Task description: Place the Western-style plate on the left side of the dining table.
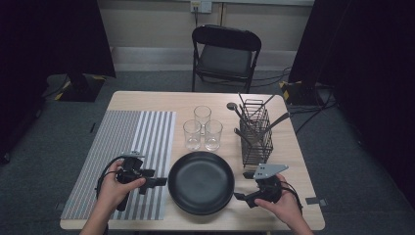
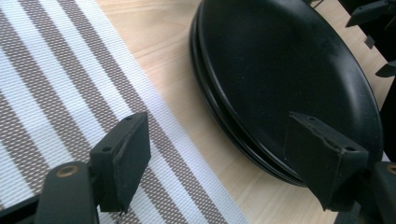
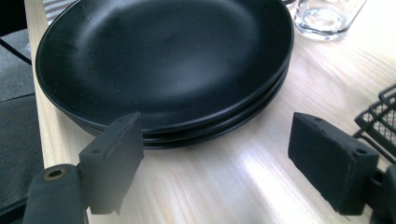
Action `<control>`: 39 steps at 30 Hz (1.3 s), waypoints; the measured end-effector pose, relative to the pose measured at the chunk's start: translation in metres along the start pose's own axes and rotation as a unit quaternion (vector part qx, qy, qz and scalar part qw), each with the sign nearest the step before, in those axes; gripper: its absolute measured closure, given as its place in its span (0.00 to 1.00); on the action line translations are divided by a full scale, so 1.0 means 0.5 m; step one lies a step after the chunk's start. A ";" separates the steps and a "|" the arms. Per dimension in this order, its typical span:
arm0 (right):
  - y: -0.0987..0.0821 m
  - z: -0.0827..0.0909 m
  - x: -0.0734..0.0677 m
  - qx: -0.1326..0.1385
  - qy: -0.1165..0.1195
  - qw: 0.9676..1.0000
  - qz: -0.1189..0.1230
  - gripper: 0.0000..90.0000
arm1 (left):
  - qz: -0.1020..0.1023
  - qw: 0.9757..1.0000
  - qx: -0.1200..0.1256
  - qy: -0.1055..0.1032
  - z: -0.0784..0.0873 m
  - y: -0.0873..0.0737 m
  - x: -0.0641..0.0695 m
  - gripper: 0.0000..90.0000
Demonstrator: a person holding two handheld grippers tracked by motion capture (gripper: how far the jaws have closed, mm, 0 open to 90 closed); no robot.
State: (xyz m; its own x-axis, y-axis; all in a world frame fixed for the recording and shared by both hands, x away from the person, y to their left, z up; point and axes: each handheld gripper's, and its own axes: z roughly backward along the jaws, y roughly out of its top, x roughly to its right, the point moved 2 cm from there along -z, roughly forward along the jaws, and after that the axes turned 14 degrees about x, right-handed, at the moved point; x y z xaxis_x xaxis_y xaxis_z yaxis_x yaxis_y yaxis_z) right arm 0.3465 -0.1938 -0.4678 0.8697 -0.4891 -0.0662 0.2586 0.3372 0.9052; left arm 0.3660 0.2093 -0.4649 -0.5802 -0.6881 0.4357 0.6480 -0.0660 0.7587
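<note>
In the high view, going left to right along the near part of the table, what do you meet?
Striped placemat → left gripper → stack of black plates → right gripper.

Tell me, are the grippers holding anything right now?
No. The left gripper and right gripper are both open and empty, one on each side of the stack of round black plates, not touching it.

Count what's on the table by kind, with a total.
Black plates: 3, in one stack, counted by the rims in the right gripper view
Clear glasses: 3
Wire cutlery basket: 1, utensils inside too tangled to count
Striped placemat: 1
Total: 8
Left tool and right tool flank the stack, both open and holding nothing.
</note>
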 end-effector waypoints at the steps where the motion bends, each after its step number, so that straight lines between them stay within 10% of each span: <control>1: 0.003 -0.002 -0.001 -0.001 0.002 1.000 0.001 0.20 | 0.001 1.000 -0.002 -0.001 -0.001 0.000 0.002 0.25; 39: 0.007 -0.048 -0.018 -0.005 0.033 0.999 -0.004 0.21 | -0.007 1.000 -0.025 -0.015 -0.063 0.008 0.025 0.31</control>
State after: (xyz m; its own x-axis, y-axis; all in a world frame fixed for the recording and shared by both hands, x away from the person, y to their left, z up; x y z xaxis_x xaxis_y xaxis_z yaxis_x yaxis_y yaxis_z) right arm 0.3495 -0.1689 -0.4739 0.8931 -0.4383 -0.1014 0.2698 0.3415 0.9003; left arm 0.3770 0.1776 -0.4714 -0.6033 -0.6645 0.4410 0.6638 -0.1119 0.7395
